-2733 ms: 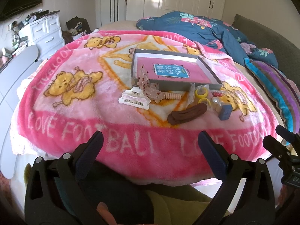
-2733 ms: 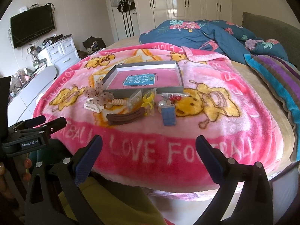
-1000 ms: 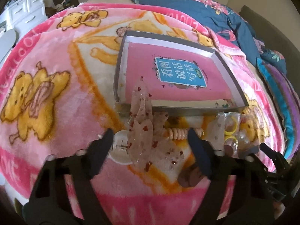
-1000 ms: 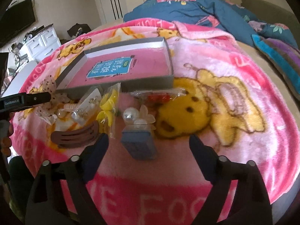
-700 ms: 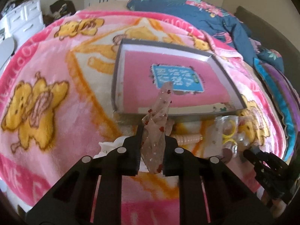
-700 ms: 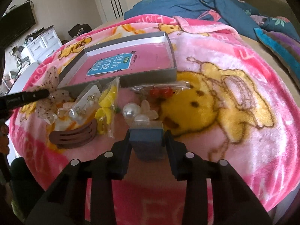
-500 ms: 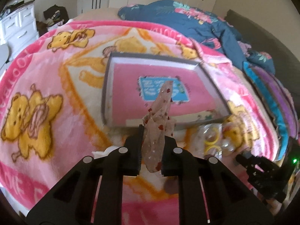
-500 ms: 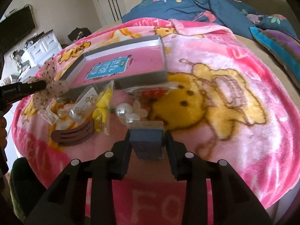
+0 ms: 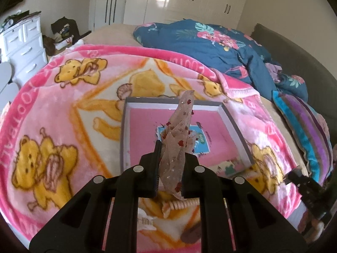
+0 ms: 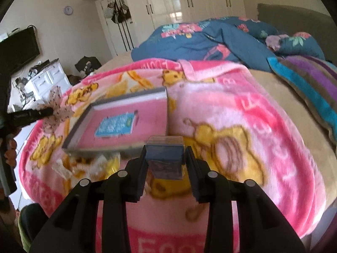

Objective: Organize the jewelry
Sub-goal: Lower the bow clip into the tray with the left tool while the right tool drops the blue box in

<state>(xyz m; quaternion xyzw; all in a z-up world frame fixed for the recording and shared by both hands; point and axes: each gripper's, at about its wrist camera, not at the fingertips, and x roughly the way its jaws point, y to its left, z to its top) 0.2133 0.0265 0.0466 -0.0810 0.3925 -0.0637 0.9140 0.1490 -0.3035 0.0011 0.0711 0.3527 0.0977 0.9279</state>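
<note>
This is looking like a home bedroom: a bed is carrying a pink cartoon blanket and a blue flowered duvet, white wardrobes are standing behind, and bags are hanging on a door.

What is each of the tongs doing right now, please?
Left tongs: closed on the sheer bow, held above the tray.
Right tongs: closed on the small blue box.
</note>
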